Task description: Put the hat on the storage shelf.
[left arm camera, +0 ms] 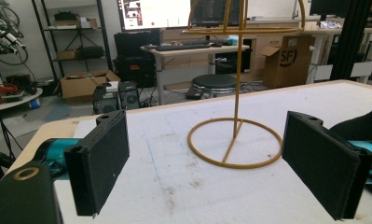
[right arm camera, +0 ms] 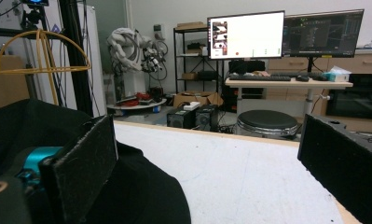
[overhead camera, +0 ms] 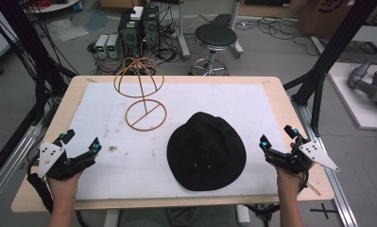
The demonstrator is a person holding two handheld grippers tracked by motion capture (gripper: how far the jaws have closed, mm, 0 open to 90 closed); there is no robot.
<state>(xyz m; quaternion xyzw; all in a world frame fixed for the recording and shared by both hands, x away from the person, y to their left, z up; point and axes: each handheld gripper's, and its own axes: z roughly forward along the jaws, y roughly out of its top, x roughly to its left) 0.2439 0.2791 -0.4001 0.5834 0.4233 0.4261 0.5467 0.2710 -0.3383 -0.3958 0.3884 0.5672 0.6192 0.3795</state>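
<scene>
A black brimmed hat [overhead camera: 206,150] lies flat on the white mat, right of centre. Behind it to the left stands a yellow wire hat stand [overhead camera: 143,92] with a round base and a domed top; the left gripper view shows the stand [left arm camera: 236,140] straight ahead. My left gripper [overhead camera: 81,142] rests open at the table's left front, nothing between its jaws. At the right front my right gripper [overhead camera: 278,137] is open too, just right of the hat's brim. In the right gripper view the hat [right arm camera: 132,186] lies beside the left jaw.
The white mat [overhead camera: 252,101] covers most of the wooden table [overhead camera: 280,94]. Beyond the far edge stand a black stool [overhead camera: 215,38] and computer boxes [overhead camera: 139,28] with cables on the floor. A black frame post [overhead camera: 325,61] rises at the right.
</scene>
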